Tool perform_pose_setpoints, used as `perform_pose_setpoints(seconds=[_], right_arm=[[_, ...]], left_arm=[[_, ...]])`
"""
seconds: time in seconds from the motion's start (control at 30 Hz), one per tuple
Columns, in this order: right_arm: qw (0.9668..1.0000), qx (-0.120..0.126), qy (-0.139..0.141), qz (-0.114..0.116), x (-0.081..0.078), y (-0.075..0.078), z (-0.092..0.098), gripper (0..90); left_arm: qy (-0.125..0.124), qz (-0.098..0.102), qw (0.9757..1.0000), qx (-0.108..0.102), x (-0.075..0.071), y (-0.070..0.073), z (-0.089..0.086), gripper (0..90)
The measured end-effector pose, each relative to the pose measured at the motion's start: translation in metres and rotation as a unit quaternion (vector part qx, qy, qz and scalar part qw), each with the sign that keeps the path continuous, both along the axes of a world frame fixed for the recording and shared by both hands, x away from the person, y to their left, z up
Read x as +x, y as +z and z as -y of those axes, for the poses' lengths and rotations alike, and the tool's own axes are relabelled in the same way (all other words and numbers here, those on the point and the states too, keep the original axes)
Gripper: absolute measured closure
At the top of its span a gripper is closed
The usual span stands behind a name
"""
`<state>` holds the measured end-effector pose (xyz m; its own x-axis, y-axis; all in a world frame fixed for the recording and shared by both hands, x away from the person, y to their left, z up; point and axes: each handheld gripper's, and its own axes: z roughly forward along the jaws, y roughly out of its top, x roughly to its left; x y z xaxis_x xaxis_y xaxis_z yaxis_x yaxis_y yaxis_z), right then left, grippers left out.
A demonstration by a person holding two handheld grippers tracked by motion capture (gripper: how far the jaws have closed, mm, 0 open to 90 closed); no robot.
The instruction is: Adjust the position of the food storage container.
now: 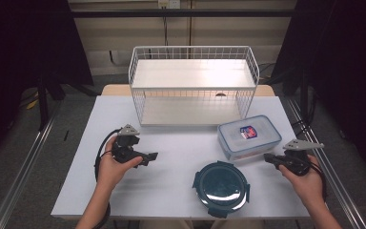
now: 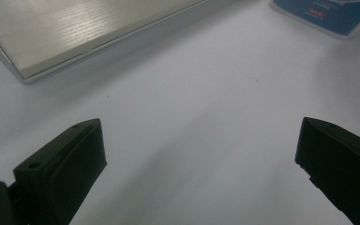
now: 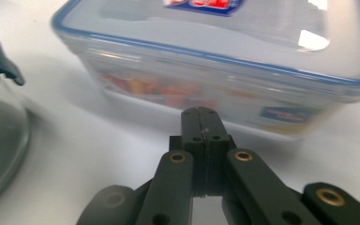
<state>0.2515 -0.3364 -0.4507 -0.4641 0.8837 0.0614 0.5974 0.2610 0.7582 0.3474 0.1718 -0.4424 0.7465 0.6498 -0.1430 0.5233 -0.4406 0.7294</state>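
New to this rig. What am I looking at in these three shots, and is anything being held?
No robot here: a person holds a two-jaw gripper in each hand. The high view looks down on the table. The other two come from cameras riding on the grippers, looking along their black jaws. The left gripper is open over bare table. The right gripper is shut and empty, pointing at the side of the clear box with the blue-rimmed lid. Also on the table: a round dark-lidded container and a white wire rack. Nothing is held.
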Motion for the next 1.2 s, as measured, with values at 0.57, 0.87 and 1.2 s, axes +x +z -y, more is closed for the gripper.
perform_pose_setpoints(seconds=[0.57, 0.87, 1.2], right_arm=[[0.9994, -0.001, -0.033, 0.007, 0.012, 0.006, 0.026, 90.0], [0.9988, -0.008, -0.048, 0.002, 0.017, 0.004, 0.033, 90.0], [0.9984, -0.004, -0.057, -0.003, 0.022, -0.002, 0.044, 90.0]], left_arm=[[-0.004, -0.009, 1.0000, -0.002, 0.001, -0.005, 0.002, 1.6], [-0.001, -0.009, 1.0000, 0.002, 0.001, -0.005, 0.000, 1.6], [-0.003, -0.011, 0.9999, 0.004, 0.001, -0.006, 0.000, 1.6]])
